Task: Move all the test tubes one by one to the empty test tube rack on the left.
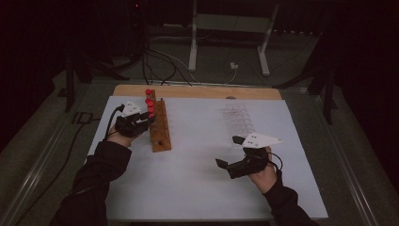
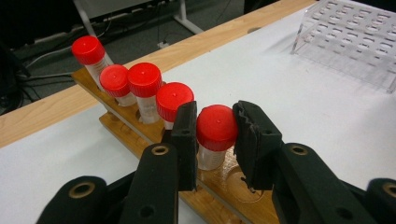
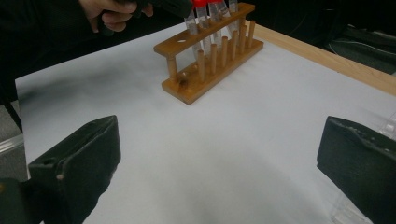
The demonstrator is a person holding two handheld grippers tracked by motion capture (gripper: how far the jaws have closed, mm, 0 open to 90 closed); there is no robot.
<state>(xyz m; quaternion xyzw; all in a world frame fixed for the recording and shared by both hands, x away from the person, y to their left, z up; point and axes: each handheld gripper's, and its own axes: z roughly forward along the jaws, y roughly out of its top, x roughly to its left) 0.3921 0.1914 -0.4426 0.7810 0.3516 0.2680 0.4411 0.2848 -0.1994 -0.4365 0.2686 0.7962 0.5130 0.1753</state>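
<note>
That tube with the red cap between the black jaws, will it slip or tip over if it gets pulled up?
The tube looks like smooth clear plastic, so probably light and a bit slippery; the red cap offers surer grip. Standing in the wooden rack, it likely won't tip. Laid down, being round, it would probably roll.

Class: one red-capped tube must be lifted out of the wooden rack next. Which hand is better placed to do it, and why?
Left. Its tool already brackets the nearest tube's red cap at the wooden rack. The right tool stands wide open over bare table, well away from the rack.
</note>
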